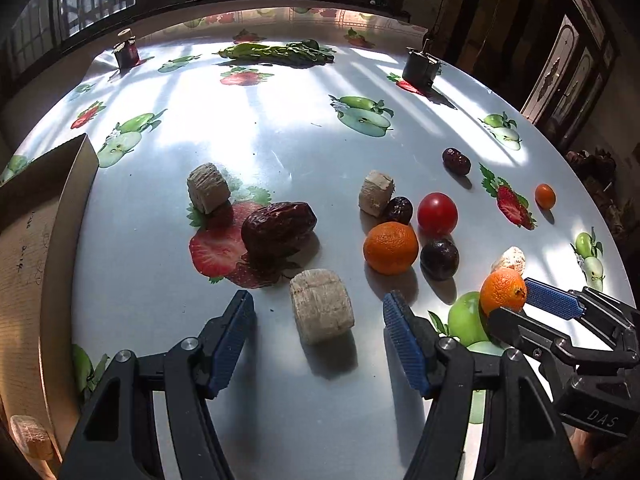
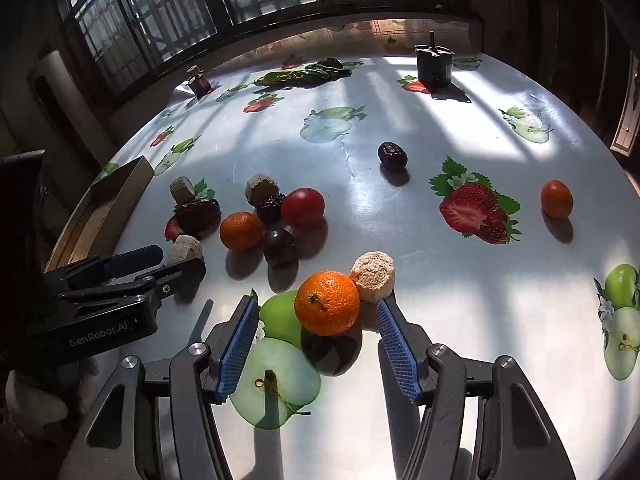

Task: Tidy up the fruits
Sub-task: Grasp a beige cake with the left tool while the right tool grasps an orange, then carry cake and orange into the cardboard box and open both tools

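Orange [image 2: 327,303], on the table [image 2: 440,264] between the released right hand-held gripper [image 2: 316,350] fingers, looks light, firm and prone to roll, so pinch its widest middle; left hand-held gripper [image 1: 318,336] is released too.

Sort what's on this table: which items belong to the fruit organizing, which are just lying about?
Job: oranges, tomato, dates, dark plum, cardboard box.

Lying about: beige blocks, jar, leafy greens, dark pot.
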`<state>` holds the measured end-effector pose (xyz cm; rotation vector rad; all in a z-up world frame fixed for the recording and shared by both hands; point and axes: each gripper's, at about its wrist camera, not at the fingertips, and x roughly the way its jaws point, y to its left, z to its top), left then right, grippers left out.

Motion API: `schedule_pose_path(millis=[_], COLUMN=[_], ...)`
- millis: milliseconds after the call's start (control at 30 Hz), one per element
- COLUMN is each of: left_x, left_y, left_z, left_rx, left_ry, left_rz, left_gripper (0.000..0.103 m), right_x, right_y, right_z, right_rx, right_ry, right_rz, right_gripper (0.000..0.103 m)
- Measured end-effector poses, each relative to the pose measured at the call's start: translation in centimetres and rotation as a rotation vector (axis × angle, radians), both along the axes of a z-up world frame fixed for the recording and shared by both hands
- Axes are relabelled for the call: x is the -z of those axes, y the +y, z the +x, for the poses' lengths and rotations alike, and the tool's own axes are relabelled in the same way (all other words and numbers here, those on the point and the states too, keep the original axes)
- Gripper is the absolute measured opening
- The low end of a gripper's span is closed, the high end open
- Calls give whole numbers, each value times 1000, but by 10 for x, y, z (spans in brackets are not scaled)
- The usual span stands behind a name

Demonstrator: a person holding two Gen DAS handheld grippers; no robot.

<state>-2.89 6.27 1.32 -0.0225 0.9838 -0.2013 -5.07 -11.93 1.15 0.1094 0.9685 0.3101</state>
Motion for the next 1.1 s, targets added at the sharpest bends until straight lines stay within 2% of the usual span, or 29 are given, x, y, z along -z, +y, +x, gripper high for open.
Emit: schedule_pose_path(millis=[100, 267, 333, 367, 433, 667, 867, 1000, 1100], left_x=[1, 3, 3, 2, 1, -20, -48, -61, -59], left_y=[-3, -3, -1, 1, 4, 33, 95, 153, 200], left_z=[0, -2, -3, -3, -4, -32, -64, -78, -82], left_rx=[5, -15, -14, -14, -14, -37, -131, -245, -342], left_ry=[-20, -65, -73, -70, -58, -74, -104, -139, -123], left_rz=[14, 72, 68, 55, 29, -61, -158, -80, -6], left_gripper=[61, 32, 26, 26, 26, 26, 26, 26, 26], right_x=[3, 5, 5, 5, 5, -6, -29, -40, -47], right_y=[1, 8, 12, 13, 13, 14, 46, 85, 123], right_z=[5, 10, 12, 12, 13, -1, -20, -24, -28], right_rx=[1, -1, 5, 18, 34, 22, -63, -157, -248], right_ry=[26, 43, 38, 31, 24, 14, -48, -60, -71], right_rz=[-5, -32, -56, -79, -93, -68, -51, -14, 9], right_gripper=[57, 57, 53, 46, 38, 37, 37, 38, 38])
